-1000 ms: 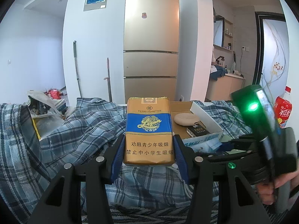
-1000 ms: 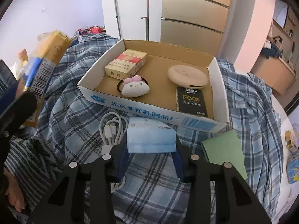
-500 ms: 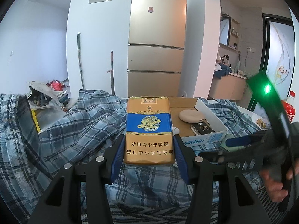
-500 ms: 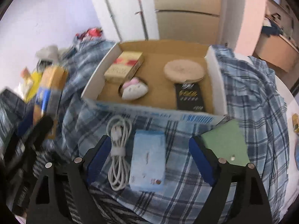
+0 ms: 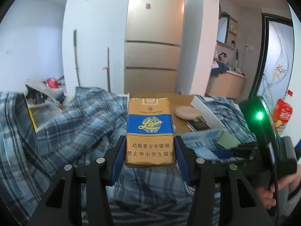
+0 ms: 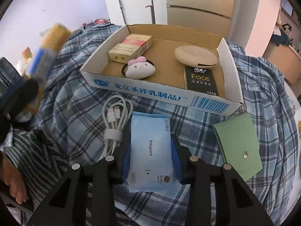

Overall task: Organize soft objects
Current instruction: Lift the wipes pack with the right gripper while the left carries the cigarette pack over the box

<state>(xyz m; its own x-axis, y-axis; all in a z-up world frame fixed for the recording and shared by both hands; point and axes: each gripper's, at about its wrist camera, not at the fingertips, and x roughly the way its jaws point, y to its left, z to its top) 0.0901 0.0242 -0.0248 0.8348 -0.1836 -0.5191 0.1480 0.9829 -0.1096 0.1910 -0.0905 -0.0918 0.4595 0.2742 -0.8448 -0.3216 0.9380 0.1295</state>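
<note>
Two tools gripping, left tool (image 5: 150,155) on cigarette pack (image 5: 150,131), right tool (image 6: 150,162) on wipes pack (image 6: 149,150)

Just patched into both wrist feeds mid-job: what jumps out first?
The left gripper holds a gold and blue cigarette pack upright above the plaid cloth. The right gripper is shut on a pale blue Babycare wipes pack lying on the cloth just in front of the open cardboard box. A white coiled cable lies to the pack's left and a green pouch to its right.
</note>
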